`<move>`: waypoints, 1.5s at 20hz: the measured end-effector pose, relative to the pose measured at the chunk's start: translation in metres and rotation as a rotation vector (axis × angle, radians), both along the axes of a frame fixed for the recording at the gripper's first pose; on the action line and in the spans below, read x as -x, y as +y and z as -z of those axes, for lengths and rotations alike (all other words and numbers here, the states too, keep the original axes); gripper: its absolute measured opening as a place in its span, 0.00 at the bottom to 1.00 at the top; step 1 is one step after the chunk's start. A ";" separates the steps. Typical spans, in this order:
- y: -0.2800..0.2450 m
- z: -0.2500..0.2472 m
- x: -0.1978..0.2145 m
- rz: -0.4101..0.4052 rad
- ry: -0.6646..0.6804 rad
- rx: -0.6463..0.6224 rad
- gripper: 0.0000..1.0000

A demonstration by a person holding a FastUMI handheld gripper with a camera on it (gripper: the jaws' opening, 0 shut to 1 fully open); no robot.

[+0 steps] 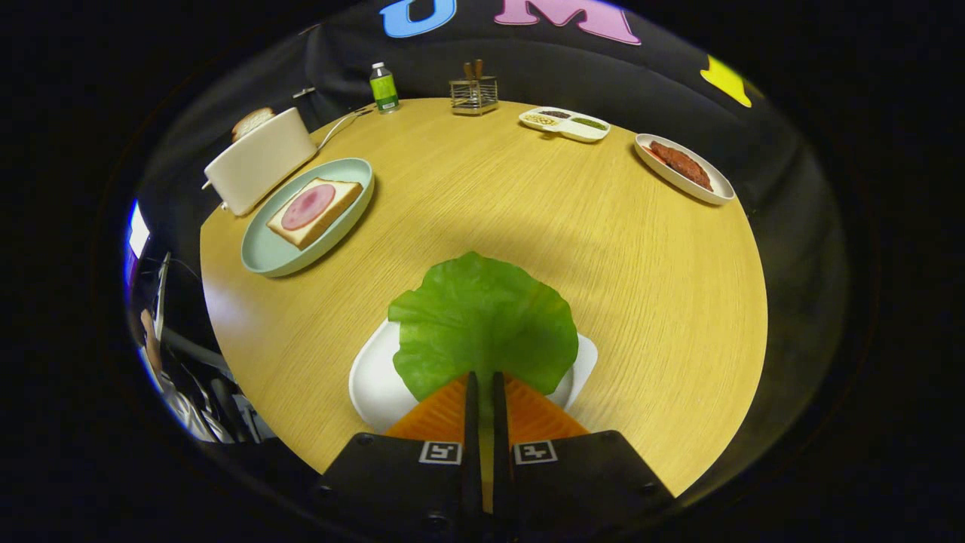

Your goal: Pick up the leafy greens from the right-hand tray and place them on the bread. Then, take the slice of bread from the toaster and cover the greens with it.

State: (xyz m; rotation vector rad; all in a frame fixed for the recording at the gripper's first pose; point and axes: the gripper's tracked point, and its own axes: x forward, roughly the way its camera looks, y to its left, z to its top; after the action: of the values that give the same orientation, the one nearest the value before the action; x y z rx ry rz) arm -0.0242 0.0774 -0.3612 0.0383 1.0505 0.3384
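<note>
My gripper (483,377) is shut on the near edge of a green lettuce leaf (482,320), which spreads out just ahead of the fingers and hangs over a white tray (369,385). Far beyond, to the left, a slice of bread (315,212) topped with a pink round of ham lies on a pale green plate (264,253). Behind that plate stands a white toaster (258,162) with a second bread slice (252,120) poking out of its slot.
The round wooden table carries a green bottle (384,87), a wire holder (474,93), a divided white dish (564,122) and a white plate of reddish meat (684,167) along its far side. A person's arm (154,347) is off the table's left edge.
</note>
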 end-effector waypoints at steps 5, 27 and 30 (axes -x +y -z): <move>0.008 -0.046 0.001 0.025 -0.075 0.025 0.10; 0.241 -0.180 -0.084 -0.009 -0.214 -0.042 0.10; 0.248 -0.158 -0.095 -0.004 -0.185 -0.002 0.10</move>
State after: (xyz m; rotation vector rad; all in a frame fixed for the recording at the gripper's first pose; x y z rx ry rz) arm 0.0712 0.3253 -0.2031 0.0067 0.8676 0.3403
